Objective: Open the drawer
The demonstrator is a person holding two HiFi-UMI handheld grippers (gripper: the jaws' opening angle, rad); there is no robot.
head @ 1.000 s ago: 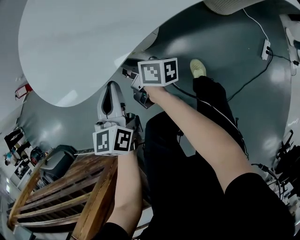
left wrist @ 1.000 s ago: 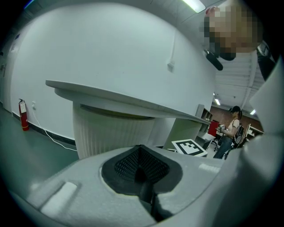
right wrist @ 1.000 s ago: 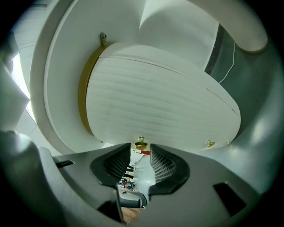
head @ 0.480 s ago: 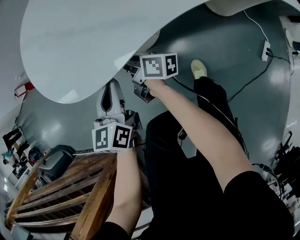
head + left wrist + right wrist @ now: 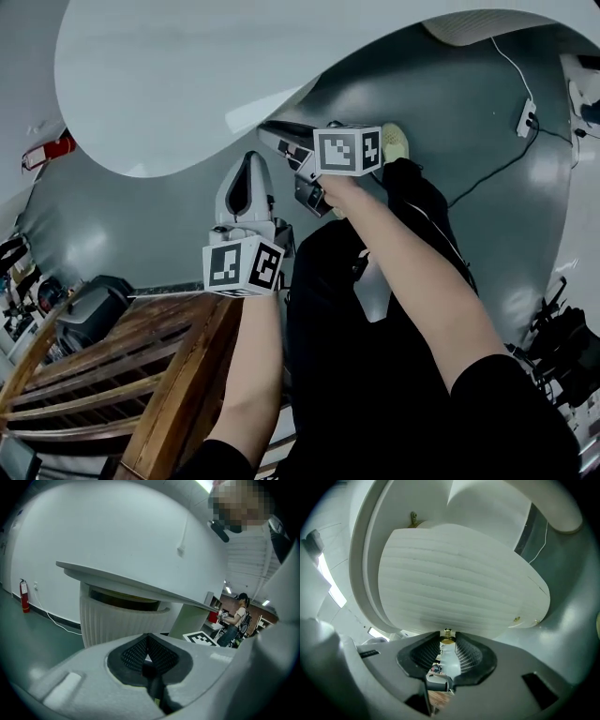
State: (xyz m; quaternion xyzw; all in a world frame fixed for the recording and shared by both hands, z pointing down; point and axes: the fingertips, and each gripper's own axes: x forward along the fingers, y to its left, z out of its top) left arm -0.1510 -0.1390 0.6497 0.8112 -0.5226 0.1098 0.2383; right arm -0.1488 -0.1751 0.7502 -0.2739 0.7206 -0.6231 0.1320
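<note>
The drawer's white ribbed front [image 5: 459, 588] fills the right gripper view, with a small brass knob [image 5: 447, 635] at its lower edge. My right gripper [image 5: 448, 644] has that knob between its fingertips, and both pads touch it. In the head view the right gripper [image 5: 281, 139] reaches under the white tabletop [image 5: 187, 75], which hides the drawer. In the left gripper view the drawer [image 5: 117, 616] shows under the tabletop with a dark gap at its top. My left gripper [image 5: 148, 641] is shut on nothing and hangs in the air short of the table [image 5: 247, 164].
A wooden slatted chair [image 5: 112, 375] stands at the lower left beside my left arm. A cable and power strip [image 5: 525, 117] lie on the grey floor at the right. A red fire extinguisher [image 5: 24, 595] stands by the far wall. A person [image 5: 236, 618] stands in the background.
In the head view both grippers sit further right than before, and the whole view has shifted with them. The right gripper stays under the table's edge.
</note>
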